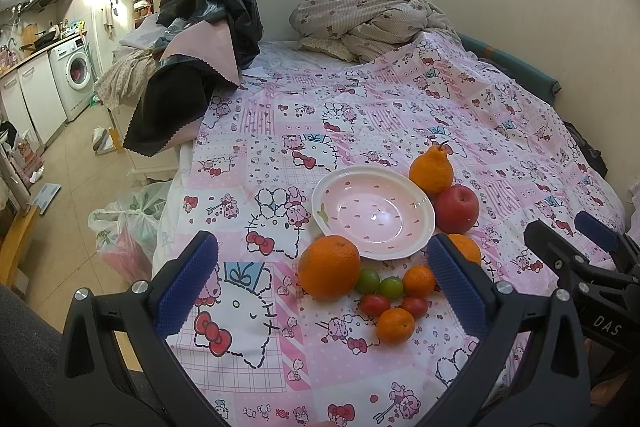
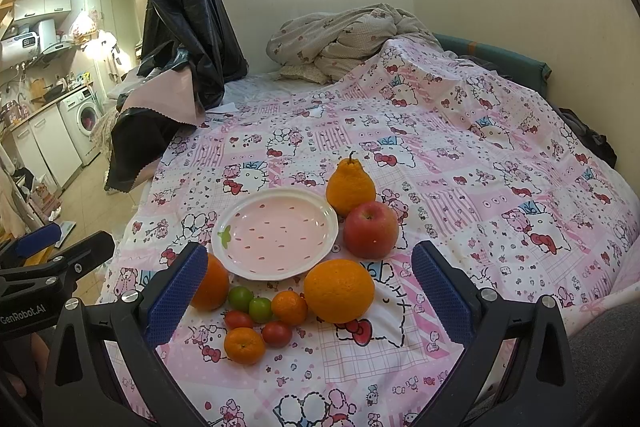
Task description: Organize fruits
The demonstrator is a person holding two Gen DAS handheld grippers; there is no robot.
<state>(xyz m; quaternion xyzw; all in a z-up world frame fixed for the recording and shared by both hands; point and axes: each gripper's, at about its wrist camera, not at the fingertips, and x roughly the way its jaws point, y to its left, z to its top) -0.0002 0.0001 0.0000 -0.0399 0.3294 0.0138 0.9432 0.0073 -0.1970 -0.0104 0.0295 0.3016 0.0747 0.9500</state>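
On the bed, over a pink cartoon-cat bedsheet (image 2: 460, 163), sits a shallow pink strawberry-print plate (image 2: 276, 233) with a white scalloped rim, and it holds nothing. All the fruit lies around the plate on the sheet. Behind the plate's far right rim stands a knobbly pear-shaped orange (image 2: 351, 189) with its stem up, and a red apple (image 2: 371, 229) rests just beside the plate on the right, touching that orange. At the plate's near rim sit two big round oranges: one (image 2: 339, 290) toward the right, the other (image 2: 210, 285) toward the left, half hidden behind a blue finger pad. Between them, just in front of the plate, cluster two small green fruits (image 2: 251, 304), two cherry tomatoes (image 2: 260, 327) and two small mandarins (image 2: 289, 307), close together, some touching.

Both tongs hover in front of the plate, tilted downward, holding nothing. The right gripper (image 2: 306, 303) stands wide, its fingers framing the cluster and the right-hand big orange. The left gripper (image 1: 322, 287) is equally wide, with the left-hand big orange (image 1: 329, 266) between its fingers but untouched.

Left of the plate the sheet falls off the bed edge toward the floor. Right of the plate and beyond it the sheet runs flat and bare up to a rumpled quilt (image 2: 340, 39) by the wall.
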